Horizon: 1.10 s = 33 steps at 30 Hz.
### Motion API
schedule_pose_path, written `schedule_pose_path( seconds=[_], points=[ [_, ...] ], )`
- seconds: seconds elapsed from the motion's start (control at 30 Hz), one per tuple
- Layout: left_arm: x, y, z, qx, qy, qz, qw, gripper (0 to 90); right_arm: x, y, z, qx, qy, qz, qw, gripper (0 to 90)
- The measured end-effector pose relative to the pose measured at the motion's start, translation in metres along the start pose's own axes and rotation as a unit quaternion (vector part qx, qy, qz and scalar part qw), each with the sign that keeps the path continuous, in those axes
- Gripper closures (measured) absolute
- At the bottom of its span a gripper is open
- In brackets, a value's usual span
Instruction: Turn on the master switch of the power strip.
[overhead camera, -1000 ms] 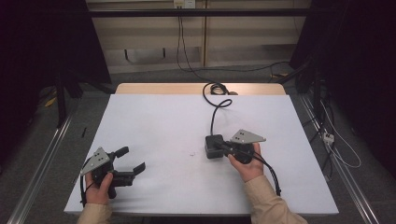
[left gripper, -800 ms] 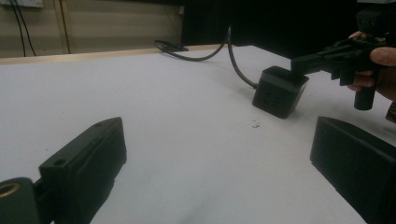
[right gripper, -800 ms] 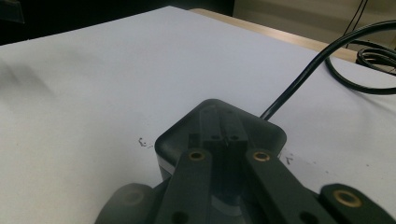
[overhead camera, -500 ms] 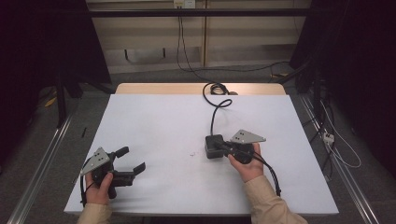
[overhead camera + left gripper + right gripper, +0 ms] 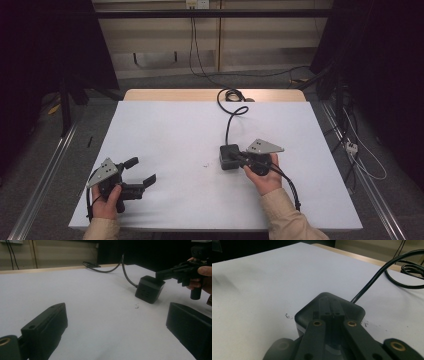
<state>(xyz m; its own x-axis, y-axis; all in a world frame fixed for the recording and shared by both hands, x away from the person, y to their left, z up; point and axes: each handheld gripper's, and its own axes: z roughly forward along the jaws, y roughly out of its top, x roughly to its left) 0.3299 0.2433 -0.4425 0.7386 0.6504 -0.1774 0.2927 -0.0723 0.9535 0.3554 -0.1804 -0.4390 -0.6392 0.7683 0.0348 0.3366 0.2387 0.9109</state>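
The right gripper (image 5: pixel 239 159), jaws together, is resting atop the black power adapter (image 5: pixel 229 157). The left gripper (image 5: pixel 141 172) is sitting with jaws apart on the white table (image 5: pixel 170 130).

White table cover (image 5: pixel 175 135), wooden far edge (image 5: pixel 165 95), wall socket (image 5: pixel 196 4).

I seem to be working in a lab or recording studio: beyond my tools stands a bare wooden bench (image 5: pixel 150 94) under a white sheet, black curtains (image 5: pixel 45 45) hang at both sides, loose black cables (image 5: pixel 200 55) trail down the beige wall panel ahead, and metal floor rails (image 5: pixel 40 175) flank me.
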Motion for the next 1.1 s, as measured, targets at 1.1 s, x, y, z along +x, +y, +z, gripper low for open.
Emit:
schedule_pose_path(
  seconds=[1.1],
  points=[
    [0.0008,-0.0003,-0.0001,-0.002,0.002,-0.002,1.0,3.4,0.0024,-0.0007,0.0004,-0.003,-0.009,-0.012,0.9999,90.0]
  ],
)
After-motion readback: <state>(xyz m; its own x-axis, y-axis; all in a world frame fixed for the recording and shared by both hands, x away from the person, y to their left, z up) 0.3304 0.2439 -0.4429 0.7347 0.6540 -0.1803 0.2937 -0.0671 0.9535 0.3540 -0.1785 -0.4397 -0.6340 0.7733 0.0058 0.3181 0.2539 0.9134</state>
